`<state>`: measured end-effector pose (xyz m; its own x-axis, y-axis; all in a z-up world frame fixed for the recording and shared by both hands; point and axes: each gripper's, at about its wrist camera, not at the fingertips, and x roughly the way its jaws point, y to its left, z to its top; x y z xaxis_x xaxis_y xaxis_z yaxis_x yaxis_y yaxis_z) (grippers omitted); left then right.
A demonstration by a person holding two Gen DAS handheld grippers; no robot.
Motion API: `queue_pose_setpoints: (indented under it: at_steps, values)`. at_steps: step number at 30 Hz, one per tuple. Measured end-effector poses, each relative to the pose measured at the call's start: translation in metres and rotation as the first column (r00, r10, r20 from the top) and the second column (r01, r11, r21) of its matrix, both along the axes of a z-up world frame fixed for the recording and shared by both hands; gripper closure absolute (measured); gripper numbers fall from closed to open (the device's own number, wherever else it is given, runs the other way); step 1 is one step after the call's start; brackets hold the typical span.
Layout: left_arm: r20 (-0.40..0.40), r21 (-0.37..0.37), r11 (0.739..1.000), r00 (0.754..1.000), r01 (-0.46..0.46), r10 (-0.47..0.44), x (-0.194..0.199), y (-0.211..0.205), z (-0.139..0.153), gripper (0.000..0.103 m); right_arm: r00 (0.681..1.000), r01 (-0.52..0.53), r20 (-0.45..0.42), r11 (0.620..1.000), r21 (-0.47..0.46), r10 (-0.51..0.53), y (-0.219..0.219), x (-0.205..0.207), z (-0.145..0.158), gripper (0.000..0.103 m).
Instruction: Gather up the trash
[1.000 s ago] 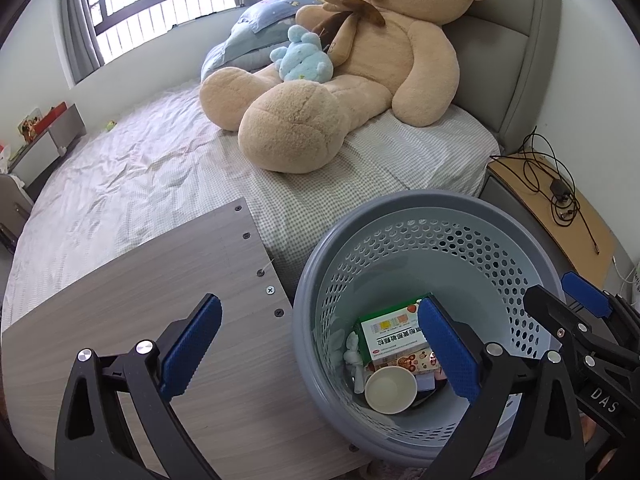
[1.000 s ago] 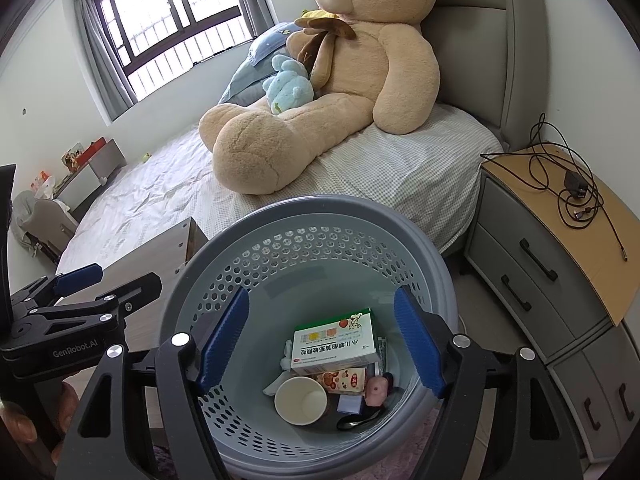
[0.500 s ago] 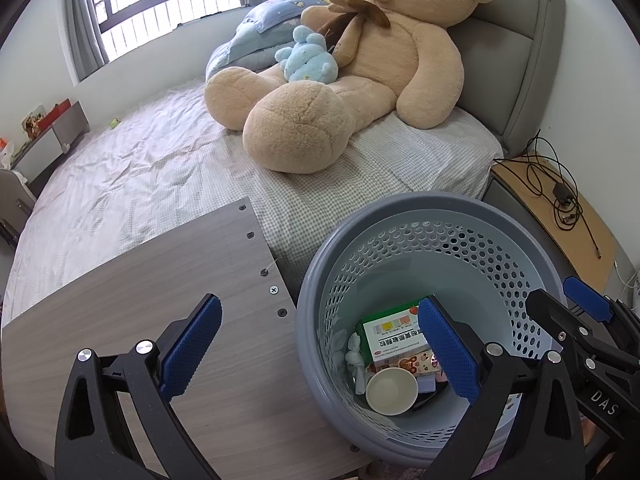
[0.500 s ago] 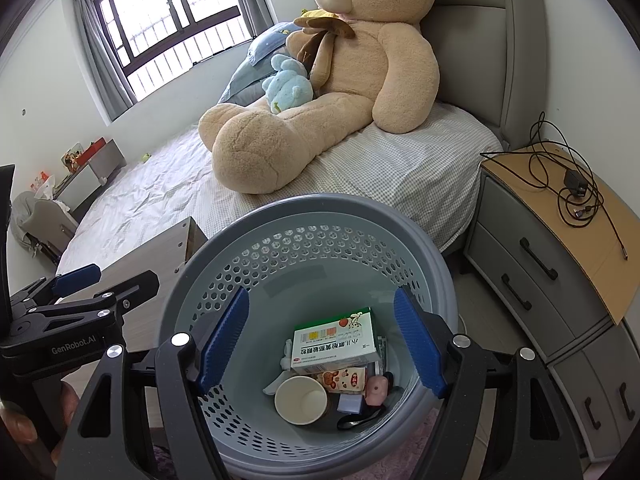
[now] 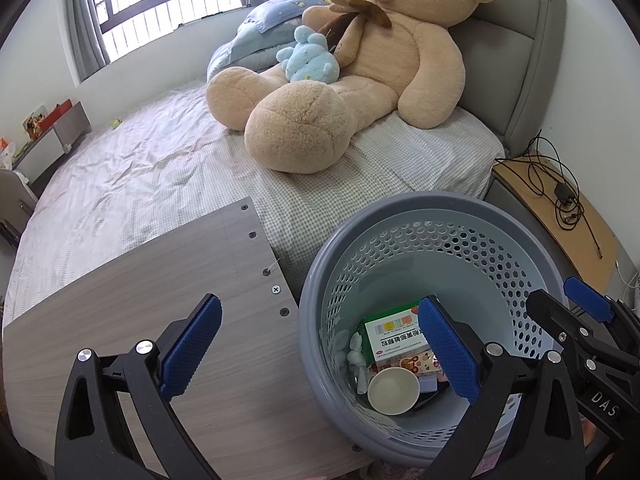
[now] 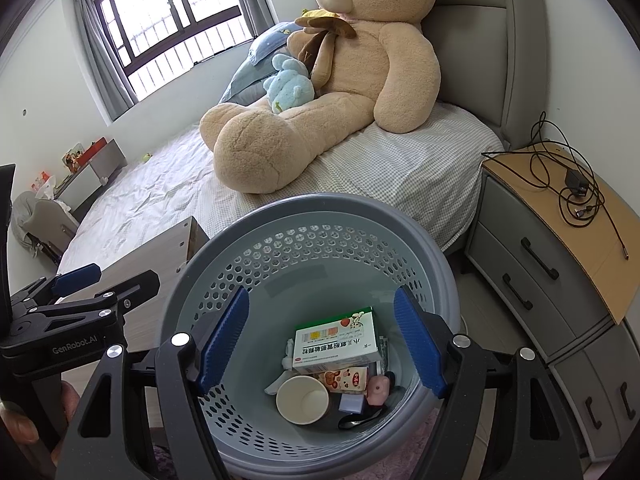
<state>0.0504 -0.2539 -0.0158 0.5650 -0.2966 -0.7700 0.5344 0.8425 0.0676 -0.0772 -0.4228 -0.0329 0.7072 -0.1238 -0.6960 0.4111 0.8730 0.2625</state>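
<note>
Risk: wide, empty right gripper [image 6: 320, 340] at lower centre could knock the grey perforated plastic basket [image 6: 312, 216], tipping its trash.

The medicine box [image 6: 336, 340] hides the trash beneath it in the basket [image 6: 436, 276].

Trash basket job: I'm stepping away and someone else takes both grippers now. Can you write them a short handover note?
Left gripper: open, empty, over the wooden tabletop and the basket's edge.
Right gripper: open, empty, above the basket's mouth.
Grey basket stands between tabletop and nightstand, beside the bed.
Done: medicine box, paper cup, snack packet, small pink item and other scraps lie in the basket.
Left: no loose trash shows on the tabletop in these views; check outside them.
</note>
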Motion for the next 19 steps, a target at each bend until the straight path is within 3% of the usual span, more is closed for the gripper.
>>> queue_pose_setpoints:
  at_steps: [19]
  values:
    - [-0.001,-0.002,1.000,1.000,0.001,-0.001,-0.0005,0.0009,-0.0001,0.006,1.000,0.000,0.002,1.000,0.001,0.000,0.0011,-0.0002,-0.0001,0.031]
